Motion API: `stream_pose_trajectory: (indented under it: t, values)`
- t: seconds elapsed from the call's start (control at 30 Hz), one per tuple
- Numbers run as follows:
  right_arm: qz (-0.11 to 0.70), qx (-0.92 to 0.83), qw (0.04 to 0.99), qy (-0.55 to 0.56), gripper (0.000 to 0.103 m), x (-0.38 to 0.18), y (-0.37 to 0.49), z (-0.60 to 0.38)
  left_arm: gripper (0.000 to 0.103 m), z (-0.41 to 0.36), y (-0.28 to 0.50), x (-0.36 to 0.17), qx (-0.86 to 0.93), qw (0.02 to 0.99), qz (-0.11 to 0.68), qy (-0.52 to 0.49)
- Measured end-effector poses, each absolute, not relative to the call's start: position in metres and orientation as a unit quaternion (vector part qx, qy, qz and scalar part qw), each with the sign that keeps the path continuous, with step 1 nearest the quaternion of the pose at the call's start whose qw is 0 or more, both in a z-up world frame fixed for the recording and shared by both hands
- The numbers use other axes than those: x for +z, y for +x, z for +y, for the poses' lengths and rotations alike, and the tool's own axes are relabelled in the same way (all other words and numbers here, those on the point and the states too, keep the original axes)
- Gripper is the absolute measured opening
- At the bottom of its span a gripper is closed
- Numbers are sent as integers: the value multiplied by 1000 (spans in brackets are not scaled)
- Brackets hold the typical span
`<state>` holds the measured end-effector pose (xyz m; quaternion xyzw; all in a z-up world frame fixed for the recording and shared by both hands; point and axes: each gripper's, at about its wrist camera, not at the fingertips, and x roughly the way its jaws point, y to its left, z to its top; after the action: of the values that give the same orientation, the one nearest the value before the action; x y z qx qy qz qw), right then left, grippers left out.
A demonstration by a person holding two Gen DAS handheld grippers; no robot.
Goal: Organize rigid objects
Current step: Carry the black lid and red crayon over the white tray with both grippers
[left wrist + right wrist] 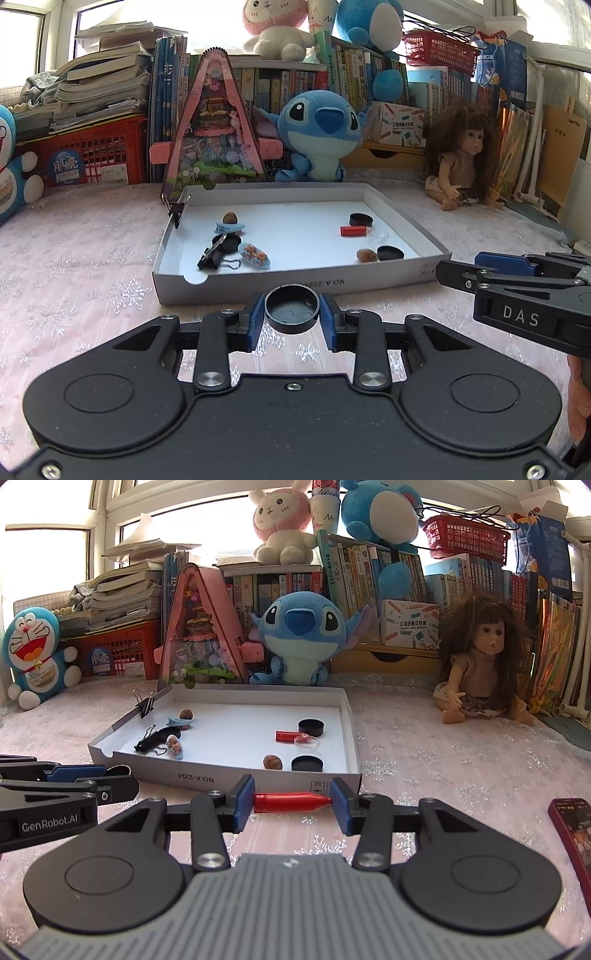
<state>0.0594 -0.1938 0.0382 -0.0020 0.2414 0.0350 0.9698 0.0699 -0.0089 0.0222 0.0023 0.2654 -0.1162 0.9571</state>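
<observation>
Your left gripper (291, 309) squeezes a black cap (291, 306) in its jaws. Your right gripper (291, 802) squeezes a red tube (290, 802). Both hang just before the white tray's (258, 286) near edge. Next, carry them over it and let go inside.

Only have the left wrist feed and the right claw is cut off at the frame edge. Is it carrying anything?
Observer: Yes. The right claw is shut on a red bullet-shaped piece, held crosswise between its blue pads.
Operator: Anything on the table to its right? I can't see past it.
Observer: A dark red phone-like slab lies on the tablecloth at the right edge.
Operator: That clear thing near the red piece in the tray, what is it?
Observer: From the right wrist it reads as a small clear round dish, beside the red piece in the tray and in front of a black cap.
</observation>
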Motion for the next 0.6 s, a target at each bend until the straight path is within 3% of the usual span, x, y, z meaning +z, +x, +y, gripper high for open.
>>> stream_pose_trajectory:
  t: [0.6]
  values:
    - [233, 26, 972, 6, 50, 43, 76, -201, 30, -14, 95, 35, -101, 963, 249, -6]
